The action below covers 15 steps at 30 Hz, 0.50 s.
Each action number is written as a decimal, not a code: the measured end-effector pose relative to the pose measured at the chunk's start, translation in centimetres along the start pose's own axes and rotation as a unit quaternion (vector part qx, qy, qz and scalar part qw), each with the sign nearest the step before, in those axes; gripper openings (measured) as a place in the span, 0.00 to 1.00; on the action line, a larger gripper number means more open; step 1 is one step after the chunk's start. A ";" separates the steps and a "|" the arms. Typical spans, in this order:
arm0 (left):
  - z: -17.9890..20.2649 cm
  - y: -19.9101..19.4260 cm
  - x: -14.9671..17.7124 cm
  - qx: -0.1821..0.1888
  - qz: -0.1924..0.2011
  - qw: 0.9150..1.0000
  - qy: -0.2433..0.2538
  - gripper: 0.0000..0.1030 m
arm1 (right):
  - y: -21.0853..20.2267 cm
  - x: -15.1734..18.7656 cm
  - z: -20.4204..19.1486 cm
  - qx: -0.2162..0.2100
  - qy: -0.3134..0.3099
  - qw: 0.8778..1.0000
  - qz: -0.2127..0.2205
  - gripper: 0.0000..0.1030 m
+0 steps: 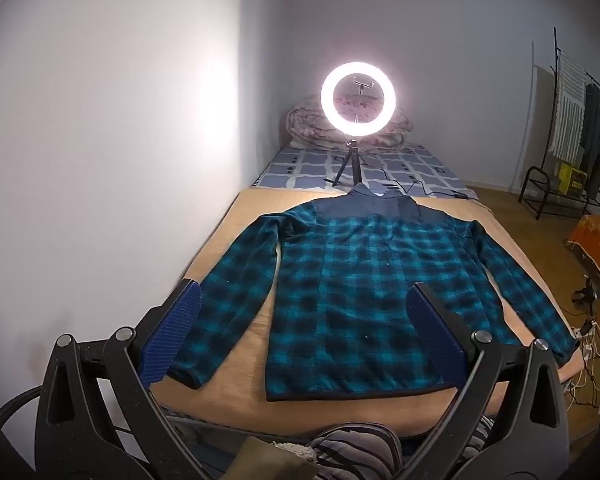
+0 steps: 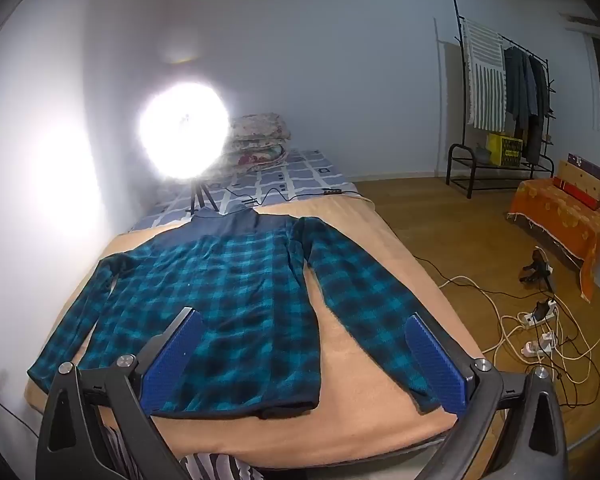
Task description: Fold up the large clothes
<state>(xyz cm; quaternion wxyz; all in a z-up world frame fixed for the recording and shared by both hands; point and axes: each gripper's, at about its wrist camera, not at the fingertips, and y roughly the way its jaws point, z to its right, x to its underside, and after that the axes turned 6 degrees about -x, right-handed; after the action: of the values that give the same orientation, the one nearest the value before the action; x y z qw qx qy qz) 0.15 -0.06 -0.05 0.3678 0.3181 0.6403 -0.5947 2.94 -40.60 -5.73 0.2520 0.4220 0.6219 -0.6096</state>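
Note:
A teal and black plaid fleece shirt [image 1: 352,280] with a dark blue yoke lies flat on the tan blanket [image 1: 236,372], collar away from me, both sleeves spread out and down. It also shows in the right wrist view [image 2: 228,296]. My left gripper [image 1: 304,304] is open and empty, held above the hem, its blue pads over the left sleeve and lower body. My right gripper [image 2: 304,328] is open and empty, its blue pads over the lower body and right sleeve [image 2: 364,300].
A lit ring light [image 1: 358,96] on a tripod stands on the bed beyond the collar, with folded quilts [image 1: 308,124] behind. A wall runs along the left. A clothes rack [image 2: 496,96], an orange-covered box [image 2: 564,216] and cables with power strips [image 2: 540,324] are on the floor at right.

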 end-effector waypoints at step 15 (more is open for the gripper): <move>-2.0 -0.4 -1.4 -0.007 0.022 1.000 -0.009 1.00 | -1.0 -0.1 -0.3 -0.001 -0.002 1.000 0.010 1.00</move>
<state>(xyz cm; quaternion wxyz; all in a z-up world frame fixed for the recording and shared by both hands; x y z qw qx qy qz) 0.35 1.96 1.39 0.3884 0.3245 0.6338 -0.5850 2.20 -40.18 -5.08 0.2597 0.4273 0.6176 -0.6071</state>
